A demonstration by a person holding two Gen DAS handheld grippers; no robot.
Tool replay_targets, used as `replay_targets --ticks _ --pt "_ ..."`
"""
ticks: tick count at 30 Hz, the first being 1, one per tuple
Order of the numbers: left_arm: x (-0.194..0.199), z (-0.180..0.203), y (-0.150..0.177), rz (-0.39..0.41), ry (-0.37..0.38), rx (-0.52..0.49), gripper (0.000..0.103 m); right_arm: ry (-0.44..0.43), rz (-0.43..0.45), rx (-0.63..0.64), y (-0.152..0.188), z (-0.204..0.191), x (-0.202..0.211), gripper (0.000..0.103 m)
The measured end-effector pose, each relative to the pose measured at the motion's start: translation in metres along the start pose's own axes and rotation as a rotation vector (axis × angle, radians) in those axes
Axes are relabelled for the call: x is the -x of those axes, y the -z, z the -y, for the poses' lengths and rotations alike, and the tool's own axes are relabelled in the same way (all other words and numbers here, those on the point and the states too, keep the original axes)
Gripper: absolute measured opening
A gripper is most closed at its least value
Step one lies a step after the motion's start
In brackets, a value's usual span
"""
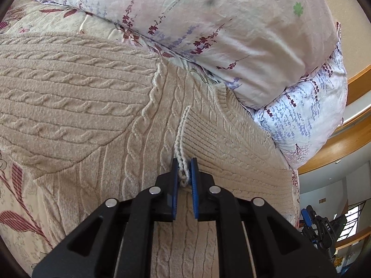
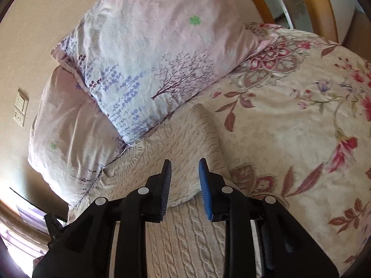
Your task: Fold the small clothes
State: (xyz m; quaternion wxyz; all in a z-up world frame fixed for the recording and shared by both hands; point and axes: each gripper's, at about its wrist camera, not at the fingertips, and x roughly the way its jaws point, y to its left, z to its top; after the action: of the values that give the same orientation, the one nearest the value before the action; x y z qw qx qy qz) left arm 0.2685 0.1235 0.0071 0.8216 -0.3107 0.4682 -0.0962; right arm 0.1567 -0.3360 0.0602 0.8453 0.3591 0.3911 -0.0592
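Note:
A cream cable-knit sweater [image 1: 92,97] lies spread on the floral bedspread [image 1: 20,185], with a sleeve folded across its body. My left gripper [image 1: 184,165] is shut on the ribbed cuff [image 1: 199,129] of that sleeve, pinching its edge between the blue pads. In the right wrist view the same sweater [image 2: 183,227] lies below my right gripper [image 2: 184,165], which is open and empty above a folded part of the knit [image 2: 185,139].
Two floral pillows [image 1: 208,23] are stacked at the head of the bed, touching the sweater's far edge; they also show in the right wrist view [image 2: 143,64]. A wooden bed frame [image 1: 347,139] curves at the right. The floral bedspread [image 2: 289,127] extends right of the sweater.

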Motion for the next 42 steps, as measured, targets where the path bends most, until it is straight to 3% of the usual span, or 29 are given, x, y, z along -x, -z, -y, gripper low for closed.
replay_targets --ticks 3,5,7,10,19,24,29,35,42 --pt "0.0 0.0 0.0 0.001 0.004 0.009 0.01 0.019 -0.074 0.038 -0.002 -0.01 -0.026 0.029" --pt "0.001 -0.001 0.0 0.001 0.005 0.012 0.012 0.058 -0.109 0.055 0.001 -0.011 -0.043 0.044" --pt "0.001 -0.002 0.001 0.001 0.011 0.014 0.012 0.12 -0.139 0.057 0.006 -0.005 -0.057 0.043" --pt "0.003 -0.004 0.003 0.001 0.019 0.017 0.012 0.116 -0.101 0.07 0.011 0.002 -0.053 0.039" --pt "0.019 -0.011 0.004 -0.012 0.065 0.046 0.014 0.151 -0.11 0.085 0.011 -0.003 -0.055 0.043" --pt "0.074 -0.037 0.006 0.063 0.103 0.058 0.041 0.121 -0.126 0.084 0.011 -0.006 -0.056 0.058" --pt "0.133 -0.096 0.003 0.208 0.014 0.184 0.045 0.106 -0.127 0.119 0.016 -0.016 -0.056 0.077" --pt "0.157 -0.16 0.002 0.285 -0.095 0.395 0.045 0.078 -0.099 0.147 0.025 -0.026 -0.052 0.086" --pt "0.151 -0.183 -0.007 0.337 -0.066 0.529 0.044 0.006 -0.063 0.171 0.033 -0.024 -0.048 0.088"
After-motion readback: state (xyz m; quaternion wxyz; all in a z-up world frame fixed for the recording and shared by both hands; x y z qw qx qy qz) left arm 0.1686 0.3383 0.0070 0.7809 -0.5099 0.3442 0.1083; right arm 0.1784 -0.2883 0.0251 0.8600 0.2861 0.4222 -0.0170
